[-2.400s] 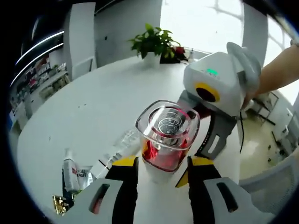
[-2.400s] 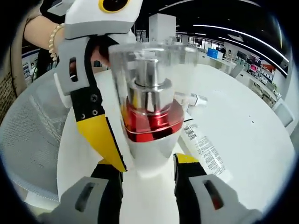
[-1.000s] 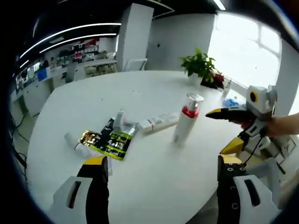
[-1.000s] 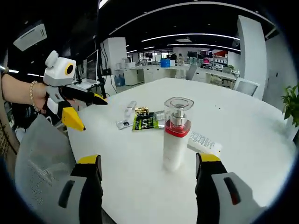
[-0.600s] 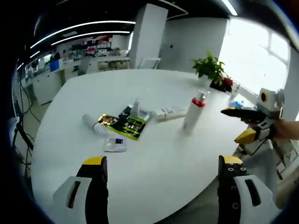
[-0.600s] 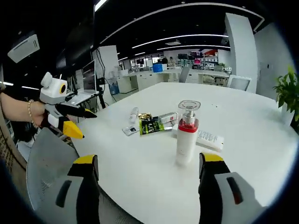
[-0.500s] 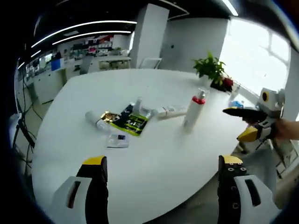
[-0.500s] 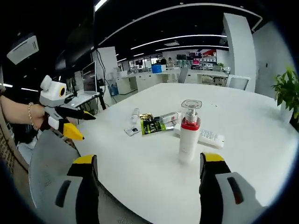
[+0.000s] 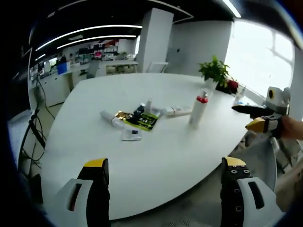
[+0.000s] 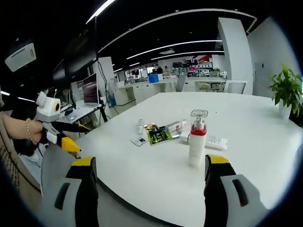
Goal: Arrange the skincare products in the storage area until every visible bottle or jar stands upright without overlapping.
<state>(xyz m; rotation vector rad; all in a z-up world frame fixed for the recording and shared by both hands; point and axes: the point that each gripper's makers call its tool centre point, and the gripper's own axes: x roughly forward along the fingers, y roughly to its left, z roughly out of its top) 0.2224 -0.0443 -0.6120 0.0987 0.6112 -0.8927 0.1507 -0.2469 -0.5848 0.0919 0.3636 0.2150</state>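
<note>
- Pump bottle (image 10: 197, 137) with its red collar stands upright at centre right of the right gripper view, on the white desk (image 10: 265, 137).
- Flat tube (image 10: 213, 141) lies just behind it; green sachet (image 10: 158, 135) lies left.
- Left gripper (image 9: 163, 189) and right gripper (image 10: 150, 184) both have jaws released, spread wide, grasping nothing.
</note>
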